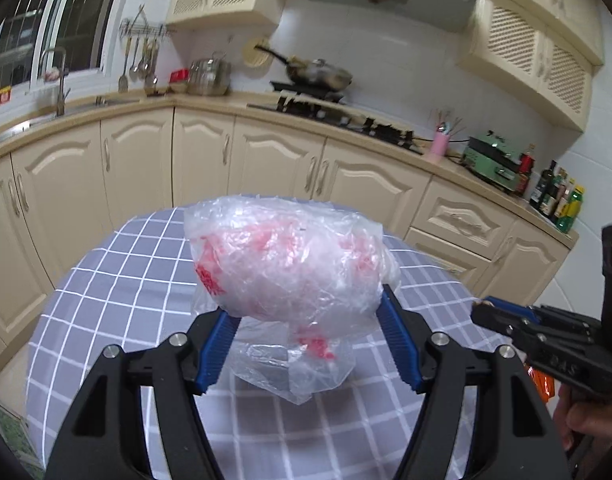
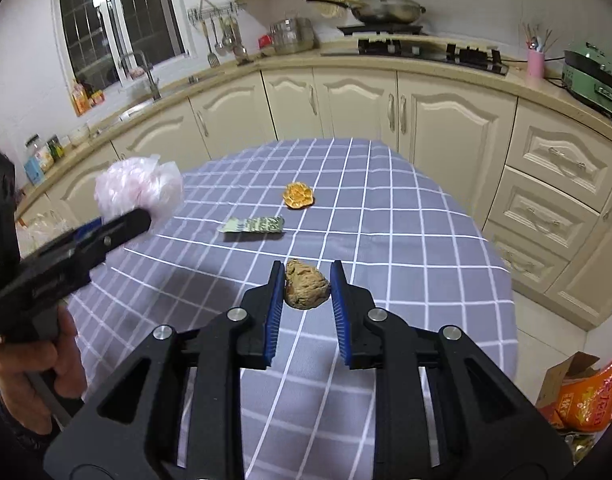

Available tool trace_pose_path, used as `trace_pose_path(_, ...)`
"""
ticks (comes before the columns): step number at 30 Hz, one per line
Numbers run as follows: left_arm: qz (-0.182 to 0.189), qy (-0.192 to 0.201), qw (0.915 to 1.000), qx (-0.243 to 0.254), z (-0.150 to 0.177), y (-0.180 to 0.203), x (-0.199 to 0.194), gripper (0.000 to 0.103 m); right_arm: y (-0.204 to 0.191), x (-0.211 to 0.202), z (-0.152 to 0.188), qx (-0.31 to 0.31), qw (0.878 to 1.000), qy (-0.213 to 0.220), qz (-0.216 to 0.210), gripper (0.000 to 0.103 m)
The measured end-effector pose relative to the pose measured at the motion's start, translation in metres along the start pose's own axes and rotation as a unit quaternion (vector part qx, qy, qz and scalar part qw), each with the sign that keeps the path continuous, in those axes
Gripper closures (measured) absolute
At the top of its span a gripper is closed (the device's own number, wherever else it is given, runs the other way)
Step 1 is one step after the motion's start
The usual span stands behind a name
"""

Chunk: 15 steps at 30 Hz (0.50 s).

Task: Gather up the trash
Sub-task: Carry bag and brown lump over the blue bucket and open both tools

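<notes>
Your left tongs (image 1: pixel 306 320): closed on a crumpled clear plastic bag with red print (image 1: pixel 289 260), held above the grey-blue checked tablecloth of the counter (image 1: pixel 117 280).

Your right tongs (image 2: pixel 306 292): narrow, gripping a crumpled brown paper wad (image 2: pixel 306 285) between the blue pads, above the near part of the counter.

On the counter, farther off: a flattened green-and-white wrapper (image 2: pixel 253 225) and, beyond it, an orange-yellow crinkled scrap (image 2: pixel 298 196).

Lower right, beside the counter: an orange printed bag (image 2: pixel 590 396).

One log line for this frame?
left tool: shut on plastic bag | right tool: shut on brown lump | table: wrapper, orange peel
</notes>
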<state>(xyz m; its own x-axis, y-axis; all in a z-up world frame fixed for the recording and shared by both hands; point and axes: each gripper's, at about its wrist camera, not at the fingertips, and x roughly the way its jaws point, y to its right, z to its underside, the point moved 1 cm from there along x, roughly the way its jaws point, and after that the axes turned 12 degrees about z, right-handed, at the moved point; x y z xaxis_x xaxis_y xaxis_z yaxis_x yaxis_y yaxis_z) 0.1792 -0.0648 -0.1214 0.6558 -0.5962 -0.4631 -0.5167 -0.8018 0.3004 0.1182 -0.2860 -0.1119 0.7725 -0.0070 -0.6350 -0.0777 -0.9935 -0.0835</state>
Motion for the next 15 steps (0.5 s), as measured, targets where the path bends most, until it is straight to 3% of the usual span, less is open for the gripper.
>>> trace_pose_path(7,0.032,0.011,0.9978,0.058,0.002,0.080,-0.028,0.036,0.063,-0.056,0.009,0.050,0.998,0.033,0.013,0.080)
trace_pose_path(15,0.089,-0.006,0.9907,0.103,0.014,0.165,-0.011,0.036,0.153,-0.086,0.044,0.123,0.990,0.033,0.062,0.080)
